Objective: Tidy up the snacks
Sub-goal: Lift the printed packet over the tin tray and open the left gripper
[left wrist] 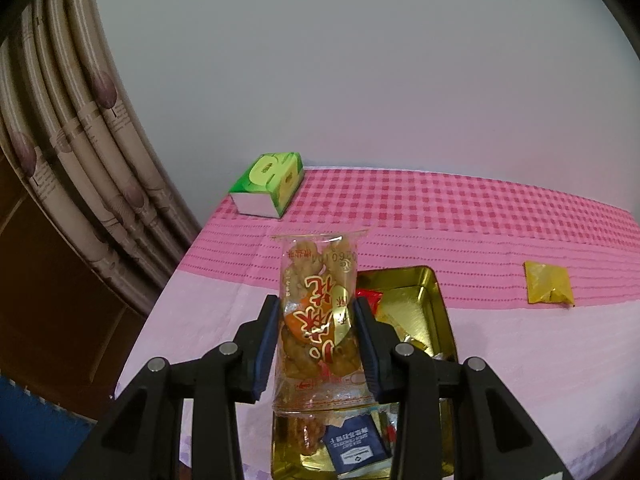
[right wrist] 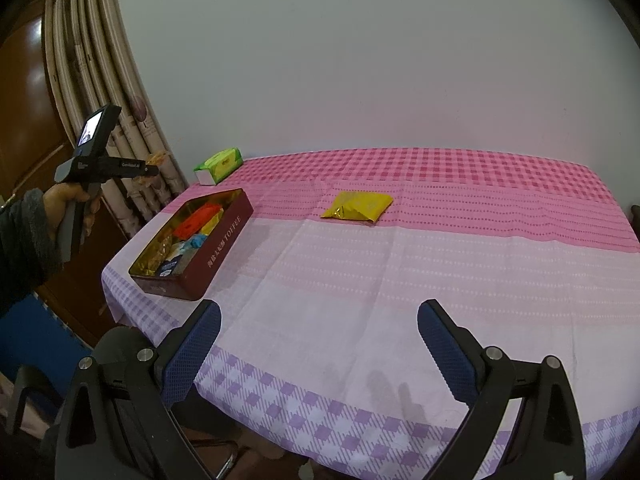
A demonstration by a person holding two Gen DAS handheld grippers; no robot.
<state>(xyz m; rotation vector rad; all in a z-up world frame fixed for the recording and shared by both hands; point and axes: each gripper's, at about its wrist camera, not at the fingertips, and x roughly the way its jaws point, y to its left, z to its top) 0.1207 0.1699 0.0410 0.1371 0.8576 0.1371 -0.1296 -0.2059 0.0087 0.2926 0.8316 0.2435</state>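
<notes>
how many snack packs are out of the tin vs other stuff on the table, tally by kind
Clear snack packet, held in the left gripper over the tin: 1
Gold foil packet on the tablecloth: 1
Toffee tin, snacks inside too jumbled to count: 1
Green tissue pack: 1
Total: 4

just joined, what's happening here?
A person is sorting snacks into a tin on the table. The left gripper is shut on a clear snack pack, held above the tin, which already holds several packets. The right gripper is open and empty over the tablecloth. A yellow packet lies loose on the cloth; a green tissue box sits at the far corner.
</notes>
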